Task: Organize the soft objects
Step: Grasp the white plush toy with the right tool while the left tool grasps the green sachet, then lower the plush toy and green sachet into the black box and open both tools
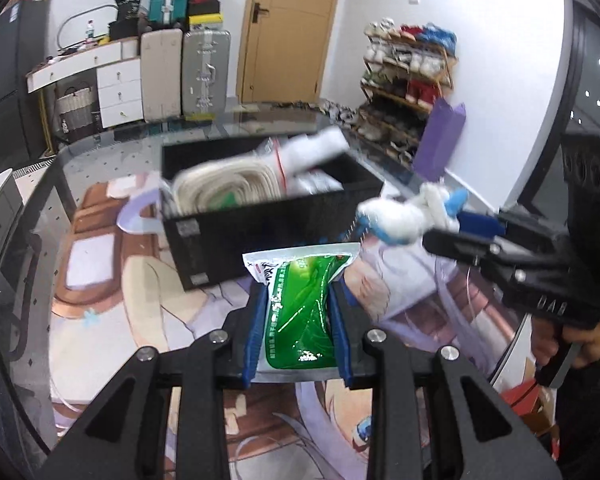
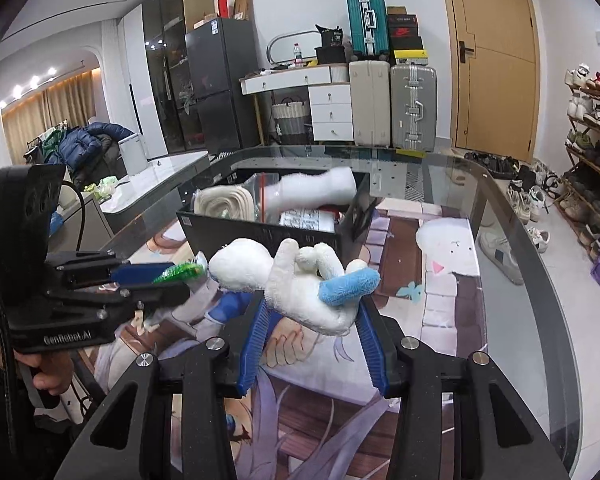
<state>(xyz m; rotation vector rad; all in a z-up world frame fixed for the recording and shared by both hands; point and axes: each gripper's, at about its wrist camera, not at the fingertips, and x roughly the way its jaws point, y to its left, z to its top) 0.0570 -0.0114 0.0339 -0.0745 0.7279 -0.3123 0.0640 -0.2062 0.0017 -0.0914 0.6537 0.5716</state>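
My left gripper [image 1: 299, 286] is shut on a green and white soft packet [image 1: 300, 308], held above the printed table mat just in front of the black box [image 1: 276, 220]. In the right wrist view that same left gripper [image 2: 184, 276] shows at the left with the green packet [image 2: 179, 271] sticking out of it. My right gripper [image 2: 312, 300] is shut on a white plush toy with a blue part [image 2: 296, 280], also in front of the black box [image 2: 260, 232]. The left wrist view shows the right gripper [image 1: 440, 226] and the plush toy [image 1: 404, 216] at the box's right corner.
The box holds a rolled cream cloth [image 2: 224, 202], a white soft item [image 2: 316, 190] and a clear bag [image 2: 268, 196]. The glass table [image 2: 500, 208] carries a printed mat [image 2: 440, 280]. Suitcases, drawers, a door and a shoe rack [image 2: 592, 140] stand beyond.
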